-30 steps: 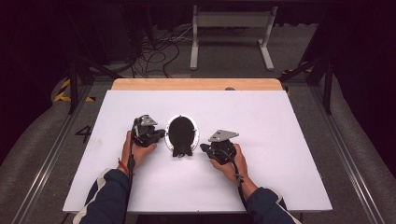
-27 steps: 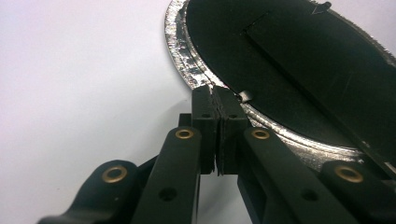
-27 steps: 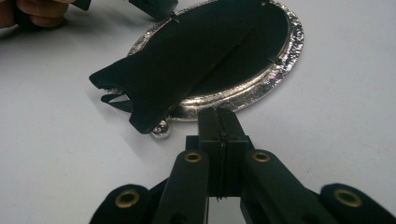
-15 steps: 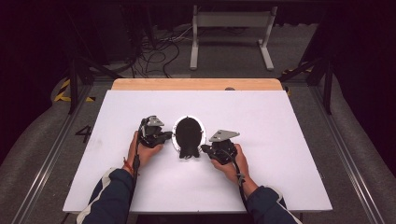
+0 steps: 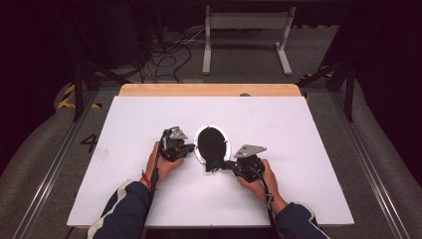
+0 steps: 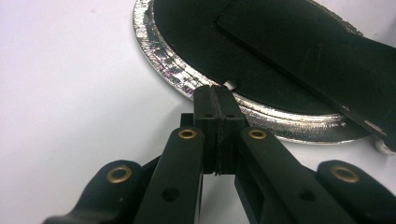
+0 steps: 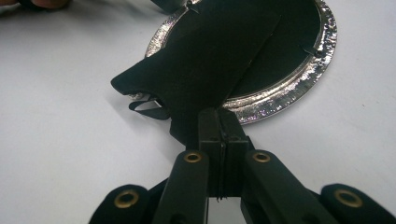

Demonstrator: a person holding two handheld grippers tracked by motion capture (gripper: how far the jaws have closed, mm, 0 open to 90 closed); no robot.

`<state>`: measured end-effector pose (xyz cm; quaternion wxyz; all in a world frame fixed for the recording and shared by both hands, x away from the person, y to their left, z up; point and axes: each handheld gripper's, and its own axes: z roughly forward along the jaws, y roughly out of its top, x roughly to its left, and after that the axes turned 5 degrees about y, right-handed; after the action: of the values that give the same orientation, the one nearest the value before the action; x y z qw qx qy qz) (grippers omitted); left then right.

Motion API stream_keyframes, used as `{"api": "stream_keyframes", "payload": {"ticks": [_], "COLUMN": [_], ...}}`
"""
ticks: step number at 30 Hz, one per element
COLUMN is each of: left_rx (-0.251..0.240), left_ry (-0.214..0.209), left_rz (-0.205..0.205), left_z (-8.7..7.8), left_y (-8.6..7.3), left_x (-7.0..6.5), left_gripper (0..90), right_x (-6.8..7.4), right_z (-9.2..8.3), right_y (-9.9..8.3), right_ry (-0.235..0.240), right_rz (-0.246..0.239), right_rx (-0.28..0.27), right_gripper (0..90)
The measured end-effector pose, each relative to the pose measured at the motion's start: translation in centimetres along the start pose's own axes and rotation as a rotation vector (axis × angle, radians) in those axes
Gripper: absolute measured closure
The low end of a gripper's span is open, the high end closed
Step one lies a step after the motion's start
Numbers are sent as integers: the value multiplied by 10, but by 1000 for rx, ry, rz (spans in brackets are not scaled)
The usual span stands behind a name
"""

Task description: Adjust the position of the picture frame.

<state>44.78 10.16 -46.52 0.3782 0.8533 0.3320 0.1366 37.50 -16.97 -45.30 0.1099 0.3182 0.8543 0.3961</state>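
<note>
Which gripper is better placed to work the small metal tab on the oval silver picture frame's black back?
Left, probably. The left gripper has its shut tips right at the small metal tab on the oval silver picture frame; the right gripper is at the black stand flap.

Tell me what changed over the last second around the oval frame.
Both hands slid toward the table's near edge, taking the oval frame with them. The left gripper closed in on its silver rim, jaws shut at the edge. The right gripper stays shut on the black stand flap. The white table is unchanged.
</note>
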Motion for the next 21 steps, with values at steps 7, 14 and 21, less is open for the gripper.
{"api": "stream_keyframes", "payload": {"ticks": [7, 14, 21], "left_rx": [2, 1, 1], "left_ry": [-11, -42, -52], "left_rz": [17, 31, 79], "left_z": [5, 8, 10], "left_y": [5, 8, 10], "left_x": [-9, -15, -24], "left_gripper": [900, 900, 900], "right_x": [-3, -1, 0], "right_z": [-7, -12, -20], "right_y": [-9, -13, -21], "right_ry": [-4, -5, 10], "right_rz": [13, 26, 19], "right_rx": [5, -2, 5], "right_gripper": [900, 900, 900]}}
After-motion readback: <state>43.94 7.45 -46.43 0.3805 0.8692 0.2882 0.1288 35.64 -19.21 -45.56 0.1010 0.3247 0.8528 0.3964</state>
